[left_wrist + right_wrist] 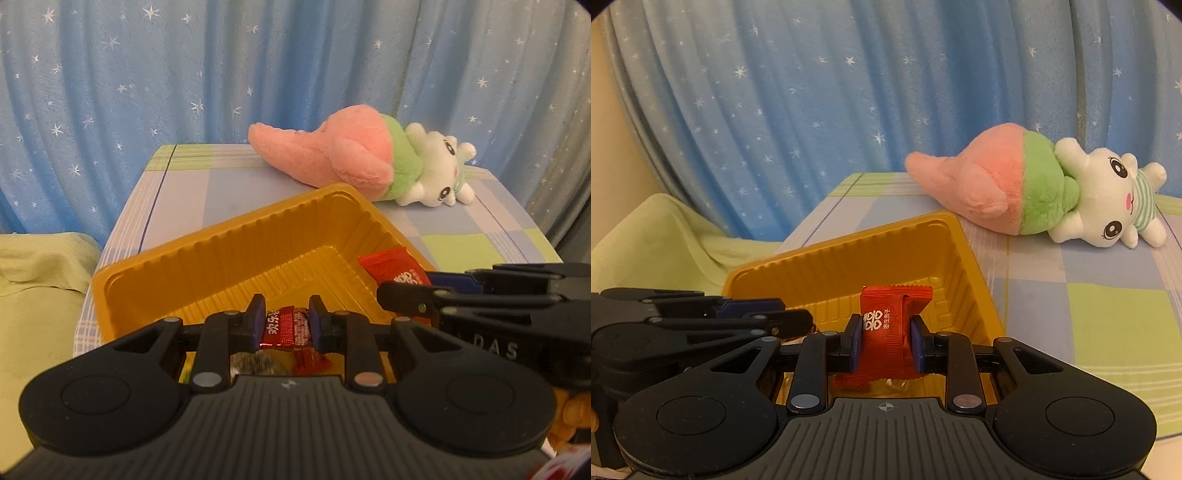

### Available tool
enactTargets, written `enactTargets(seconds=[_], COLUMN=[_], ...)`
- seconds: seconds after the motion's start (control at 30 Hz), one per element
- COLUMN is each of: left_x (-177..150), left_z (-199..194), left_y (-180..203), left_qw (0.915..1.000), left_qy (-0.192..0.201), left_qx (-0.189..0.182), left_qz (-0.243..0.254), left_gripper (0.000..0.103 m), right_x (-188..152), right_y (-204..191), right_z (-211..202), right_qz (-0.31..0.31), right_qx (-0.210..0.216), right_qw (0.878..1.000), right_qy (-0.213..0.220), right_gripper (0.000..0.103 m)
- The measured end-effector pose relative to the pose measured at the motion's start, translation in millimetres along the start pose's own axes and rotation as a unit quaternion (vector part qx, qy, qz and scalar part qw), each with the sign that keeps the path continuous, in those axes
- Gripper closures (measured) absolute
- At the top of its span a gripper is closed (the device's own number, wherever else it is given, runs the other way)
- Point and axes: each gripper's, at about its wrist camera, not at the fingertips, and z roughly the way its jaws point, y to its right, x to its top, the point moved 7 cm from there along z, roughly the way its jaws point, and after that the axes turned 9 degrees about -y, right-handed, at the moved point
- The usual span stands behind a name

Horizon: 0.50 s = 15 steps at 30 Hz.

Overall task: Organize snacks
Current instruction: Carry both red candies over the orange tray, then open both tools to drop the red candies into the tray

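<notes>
**Red candy clamped over the gold tray**

The right gripper [885, 341] pinches a red foil-wrapped candy [892, 325] between its blue pads, above a ribbed gold plastic tray [842, 271]. The left gripper [764, 314] reaches in alongside. A pink-and-green plush toy with a white face [1038, 192] lies on the checked tablecloth [1089, 314], before a blue star-print curtain [812, 92].

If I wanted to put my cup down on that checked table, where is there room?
The checked cloth lies bare right of the gold tray, in front of the plush toy. Another bare strip runs behind the tray, left of the toy. The tray's near end is crowded: left gripper and right gripper each pinch a red snack there.
</notes>
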Motion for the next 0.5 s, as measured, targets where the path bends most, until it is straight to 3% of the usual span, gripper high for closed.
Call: enactTargets(seconds=[0.5], left_x=[21.7], left_z=[39.4], left_y=[-8.0], left_qw=[0.9998], left_qy=[-0.018], left_qx=[0.008], left_qz=[-0.007], left_gripper=[0.08], right_x=[11.0], right_y=[16.2], right_z=[21.5], right_qz=[0.014], right_qx=[-0.009], right_qw=[1.0], right_qy=[-0.011], right_gripper=[0.076])
